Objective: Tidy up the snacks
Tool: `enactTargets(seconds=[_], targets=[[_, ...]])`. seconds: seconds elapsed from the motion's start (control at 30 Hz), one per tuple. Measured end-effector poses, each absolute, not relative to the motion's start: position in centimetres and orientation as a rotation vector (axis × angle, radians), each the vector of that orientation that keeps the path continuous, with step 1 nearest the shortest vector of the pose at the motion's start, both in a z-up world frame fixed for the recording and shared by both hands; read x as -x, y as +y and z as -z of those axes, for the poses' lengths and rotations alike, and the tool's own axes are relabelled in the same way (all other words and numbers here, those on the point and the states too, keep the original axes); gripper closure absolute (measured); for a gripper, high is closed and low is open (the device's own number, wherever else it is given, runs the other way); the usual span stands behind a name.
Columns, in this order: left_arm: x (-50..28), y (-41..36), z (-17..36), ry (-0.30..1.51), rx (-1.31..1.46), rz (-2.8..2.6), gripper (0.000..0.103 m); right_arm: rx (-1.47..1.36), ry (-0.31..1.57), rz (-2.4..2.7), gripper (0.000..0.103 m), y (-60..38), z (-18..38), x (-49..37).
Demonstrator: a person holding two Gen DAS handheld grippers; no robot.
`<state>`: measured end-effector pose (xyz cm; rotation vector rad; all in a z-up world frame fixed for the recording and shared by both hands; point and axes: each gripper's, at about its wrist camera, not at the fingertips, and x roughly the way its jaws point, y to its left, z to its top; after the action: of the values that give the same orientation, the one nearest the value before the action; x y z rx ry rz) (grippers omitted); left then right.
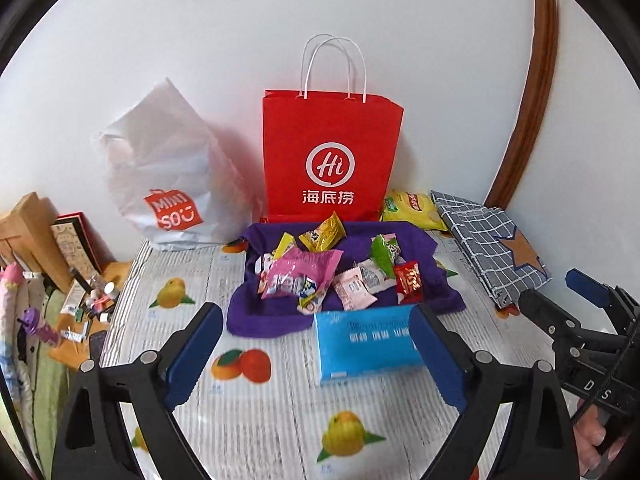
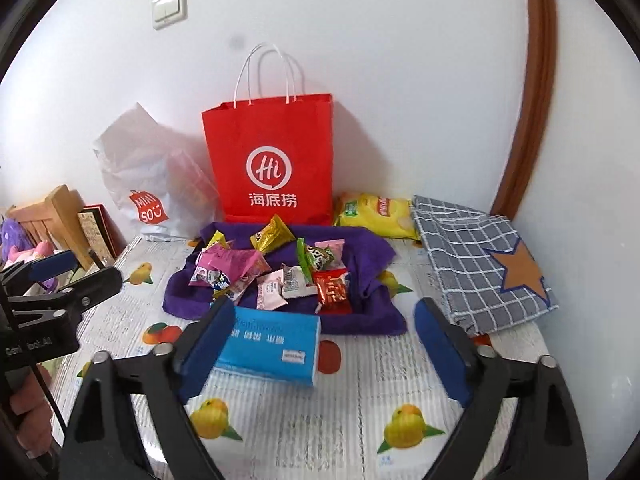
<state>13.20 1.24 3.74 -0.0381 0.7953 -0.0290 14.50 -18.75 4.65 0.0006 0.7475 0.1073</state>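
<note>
Both grippers hover over a worktop (image 1: 280, 420) covered in a fruit-print cloth, jaws spread wide and holding nothing. The left gripper (image 1: 316, 356) frames a blue tissue pack (image 1: 366, 344) lying just in front of a purple cloth (image 1: 280, 312); the pack's right end sits close to the right jaw, contact unclear. The right gripper (image 2: 324, 348) is likewise wide open, the same pack beside its left jaw. About a dozen small snack packets (image 1: 332, 272) lie heaped on the purple cloth, among them one pink bag (image 1: 300, 272) and one red packet (image 1: 408, 280). Behind stand one red paper bag (image 1: 330, 152) and one white plastic bag (image 1: 168, 172). One yellow chip bag (image 1: 412, 208) and one checked grey cloth (image 1: 484, 248) lie to the right.
</note>
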Motion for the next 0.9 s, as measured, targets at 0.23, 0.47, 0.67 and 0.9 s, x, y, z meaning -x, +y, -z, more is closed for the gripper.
enactTargets(seconds=[0.23, 0.47, 0.67, 0.9], targets=[[-9.4, 1.0, -4.8, 0.751, 0.037, 0.022, 0.007, -0.035, 0.737, -0.096, 0.005, -19.6, -5.2, -11.4], [-7.6, 1.0, -5.4, 0.725, 0.044, 0.007, 0.006, -0.02, 0.728, -0.079, 0.005, -19.7, -5.5, -9.7], [-7.1, 0.7, -5.4, 0.721, 0.04, 0.006, 0.006, -0.027, 0.719, -0.078, 0.004, -19.9, -5.7, -9.1], [-6.9, 0.7, -5.4, 0.722, 0.041, 0.012, 0.006, -0.029, 0.712, -0.08, 0.005, -20.1, -5.9, -8.9]])
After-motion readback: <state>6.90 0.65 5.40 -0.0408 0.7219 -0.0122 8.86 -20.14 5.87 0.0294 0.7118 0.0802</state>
